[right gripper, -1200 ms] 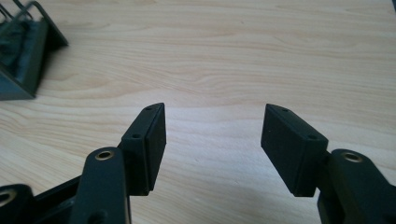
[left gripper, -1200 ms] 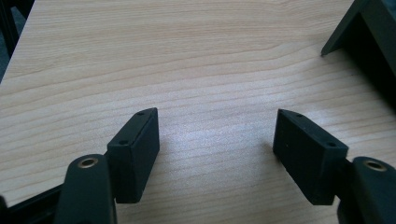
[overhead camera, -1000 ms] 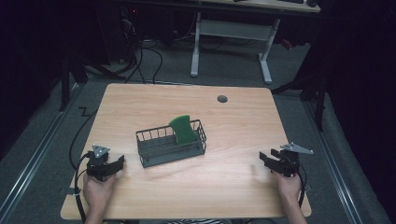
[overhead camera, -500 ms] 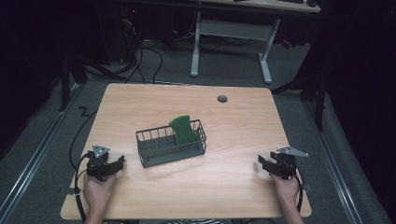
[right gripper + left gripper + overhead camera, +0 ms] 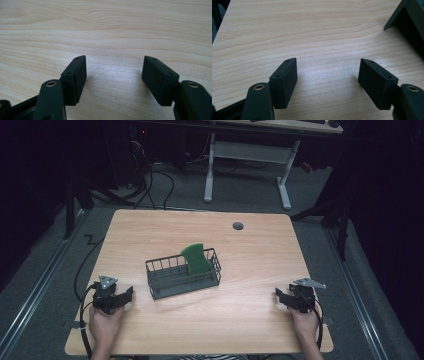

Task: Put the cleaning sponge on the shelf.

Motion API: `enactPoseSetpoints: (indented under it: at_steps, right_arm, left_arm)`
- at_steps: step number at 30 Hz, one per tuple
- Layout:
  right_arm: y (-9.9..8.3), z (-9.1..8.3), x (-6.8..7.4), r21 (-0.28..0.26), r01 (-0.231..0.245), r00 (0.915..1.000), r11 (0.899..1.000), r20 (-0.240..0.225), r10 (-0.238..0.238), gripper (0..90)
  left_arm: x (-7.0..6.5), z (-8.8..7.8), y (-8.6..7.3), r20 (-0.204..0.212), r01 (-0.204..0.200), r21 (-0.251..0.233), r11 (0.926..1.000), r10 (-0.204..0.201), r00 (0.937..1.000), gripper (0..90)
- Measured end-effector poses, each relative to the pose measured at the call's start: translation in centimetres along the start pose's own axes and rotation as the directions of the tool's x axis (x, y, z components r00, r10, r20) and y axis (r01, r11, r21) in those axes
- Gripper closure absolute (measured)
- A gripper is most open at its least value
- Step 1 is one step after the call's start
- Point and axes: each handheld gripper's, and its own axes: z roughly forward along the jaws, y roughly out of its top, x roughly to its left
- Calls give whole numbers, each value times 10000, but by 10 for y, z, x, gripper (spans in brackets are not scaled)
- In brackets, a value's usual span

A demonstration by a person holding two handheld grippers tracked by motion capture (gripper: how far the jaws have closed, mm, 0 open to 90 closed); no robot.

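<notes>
1. The left gripper rests low on the wooden table near the person's edge, jaws spread wide with nothing between them; a corner of the basket shows just ahead of it.
2. The right gripper sits well apart on the other side; its jaws have just been opening and hold nothing.
3. Mid-table stands the dark wire basket, probably light but stiff; a rim wire looks the surest hold.
4. Inside its far-right end leans a green sponge, likely soft, light and squashy; pinching its upper edge across the thin faces should work.
</notes>
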Motion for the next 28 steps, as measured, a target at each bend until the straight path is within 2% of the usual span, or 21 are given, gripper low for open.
enactPoseSetpoints:
  at_steps: [3,6,11,28]
  right_arm:
    - [0,0,2,53,50,9999,10000,86,-51,356]
    - [0,1,4,109,339,9991,9994,266,-342,345]
    - [0,1,5,149,315,9991,9994,291,-319,312]
    - [0,1,5,149,313,9991,9994,285,-317,304]
  left_arm:
    - [0,0,0,1,3,1,10000,-3,10000,320]
    - [0,0,0,1,4,-1,10000,-4,10000,320]
    - [0,0,0,0,5,-1,10000,-5,10000,319]
    - [0,0,0,2,26,-4,10000,-26,10000,320]
